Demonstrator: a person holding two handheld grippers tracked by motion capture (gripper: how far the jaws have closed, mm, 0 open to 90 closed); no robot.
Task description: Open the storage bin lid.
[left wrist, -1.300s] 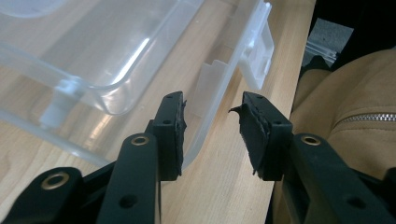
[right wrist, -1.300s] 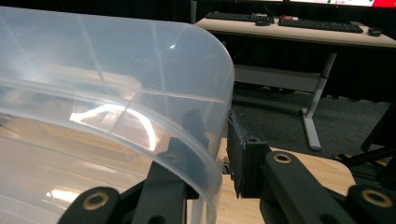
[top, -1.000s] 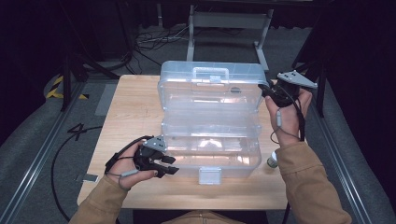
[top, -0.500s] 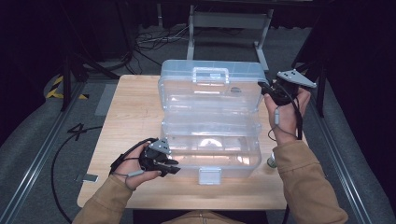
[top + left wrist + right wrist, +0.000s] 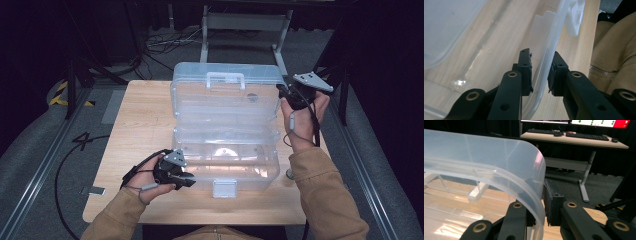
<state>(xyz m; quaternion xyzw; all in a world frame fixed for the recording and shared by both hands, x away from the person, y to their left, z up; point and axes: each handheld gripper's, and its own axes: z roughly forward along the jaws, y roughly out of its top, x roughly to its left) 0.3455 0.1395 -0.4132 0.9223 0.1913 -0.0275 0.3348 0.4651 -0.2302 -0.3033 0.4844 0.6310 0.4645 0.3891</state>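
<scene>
A clear plastic box point(image 5: 225, 160) stands on the wooden table point(image 5: 140, 125) with its lid point(image 5: 225, 95) swung up behind it. My left gripper point(image 5: 189, 179) is at the box's front left corner. In the left gripper view the front wall point(image 5: 559, 27) runs between the jaws of my left gripper point(image 5: 540, 72). They have just been closing, and a thin gap shows at the inner pad. My right gripper point(image 5: 281, 92) is at the lid's right edge. Its jaws have just been closing too, and my right gripper point(image 5: 537, 202) pinches the lid rim point(image 5: 486, 152).
A white latch point(image 5: 224, 188) hangs from the box's front wall, and a handle point(image 5: 226, 79) sits on top of the lid. Cables point(image 5: 160, 42) and a metal stand point(image 5: 245, 20) lie on the floor beyond the table. A desk with keyboards point(image 5: 574, 140) stands farther off.
The left jaws have narrowed around the box's front wall. Both hands stay almost where they were, and the lid is still up.
</scene>
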